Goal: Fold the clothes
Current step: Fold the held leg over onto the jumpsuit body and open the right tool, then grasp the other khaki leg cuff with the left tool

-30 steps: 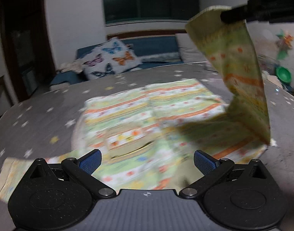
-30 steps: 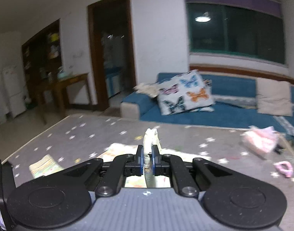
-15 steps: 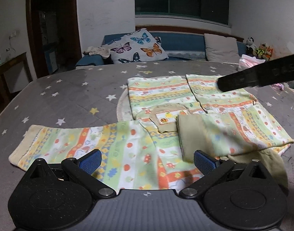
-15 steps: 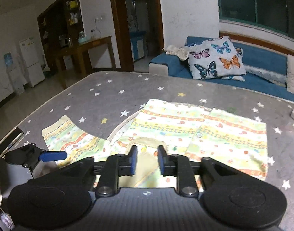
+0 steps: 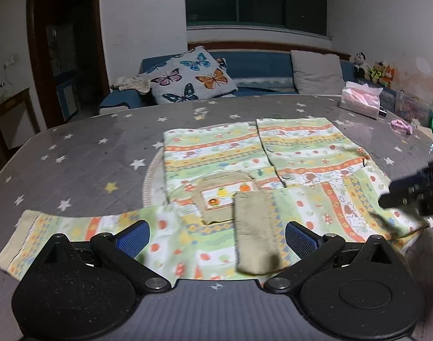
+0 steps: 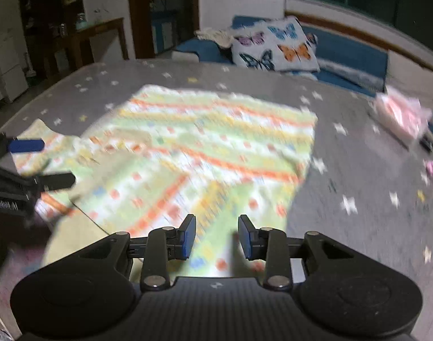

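Sleeve (image 5: 315, 207) down, right claw (image 6: 216, 237) opening

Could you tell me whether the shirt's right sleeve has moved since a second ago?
Yes. The sleeve dropped from high against the wall onto the shirt.

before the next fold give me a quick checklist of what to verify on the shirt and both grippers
1. Right sleeve folded across the chest, cuff lying flat: ok.
2. Right gripper clear of cloth, fingers opening with nothing between them: ok.
3. Left gripper open and empty: ok.
4. Left sleeve folded in: not ok, it lies stretched out on the table.
5. Shirt body flat, without wrinkles: cannot tell, right wrist view is blurred.
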{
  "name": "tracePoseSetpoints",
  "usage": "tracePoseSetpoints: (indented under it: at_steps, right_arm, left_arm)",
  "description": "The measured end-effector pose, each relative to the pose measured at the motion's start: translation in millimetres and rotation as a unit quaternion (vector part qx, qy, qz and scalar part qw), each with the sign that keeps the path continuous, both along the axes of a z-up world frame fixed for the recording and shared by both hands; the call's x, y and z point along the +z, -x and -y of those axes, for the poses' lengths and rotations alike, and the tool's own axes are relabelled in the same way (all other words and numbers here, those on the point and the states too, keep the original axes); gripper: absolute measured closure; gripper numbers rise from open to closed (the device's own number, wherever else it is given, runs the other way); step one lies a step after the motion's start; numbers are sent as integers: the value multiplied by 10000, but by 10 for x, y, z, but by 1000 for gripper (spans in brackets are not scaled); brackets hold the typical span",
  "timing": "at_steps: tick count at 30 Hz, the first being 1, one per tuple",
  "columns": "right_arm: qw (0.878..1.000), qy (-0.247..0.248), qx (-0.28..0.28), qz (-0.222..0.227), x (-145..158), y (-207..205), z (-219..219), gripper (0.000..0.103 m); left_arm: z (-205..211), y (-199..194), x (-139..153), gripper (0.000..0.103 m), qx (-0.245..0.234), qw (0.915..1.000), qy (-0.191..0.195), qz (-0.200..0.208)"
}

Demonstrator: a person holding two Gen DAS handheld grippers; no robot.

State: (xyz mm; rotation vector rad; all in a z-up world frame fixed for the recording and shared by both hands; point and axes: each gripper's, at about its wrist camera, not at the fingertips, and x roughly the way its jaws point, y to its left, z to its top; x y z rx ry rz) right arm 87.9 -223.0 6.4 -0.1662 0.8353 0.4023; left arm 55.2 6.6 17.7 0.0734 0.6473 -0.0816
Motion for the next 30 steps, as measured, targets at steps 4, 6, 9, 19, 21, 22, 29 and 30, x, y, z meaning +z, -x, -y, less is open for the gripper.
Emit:
tracePoseSetpoints:
  at_steps: [4, 6, 9, 19, 21, 22, 29, 30]
  right_arm:
    - [10000, 0, -5, -58, -85, 40, 132, 73]
    - [10000, -14, 43, -34, -70, 50, 163, 72]
    - [9999, -100, 37, 100, 10, -41, 146, 72]
    - [9994, -268, -172, 144, -144, -456, 124, 72]
    - [9995, -244, -168, 145, -158, -435, 128, 71]
    - [9995, -220, -159, 155, -139, -411, 114, 71]
    - [9987, -153, 415, 259, -53, -58, -120, 62]
    - [9982, -158, 519, 271, -49, 9, -162, 61]
  left_arm:
    - [65, -119, -49, 0, 0, 9999, -104, -88]
    - [87, -176, -55, 0, 17, 9998, -151, -110]
    - [128, -280, -58, 0, 43, 9998, -190, -101]
    - [197, -566, -252, 0, 214, 9983, -468, -266]
    - [184, -564, -291, 0, 202, 9983, -455, -301]
    - [177, -555, -303, 0, 196, 9984, -444, -301]
    - [59, -404, -241, 0, 271, 9985, -430, -228]
    - [18, -378, -227, 0, 316, 9984, -408, -217]
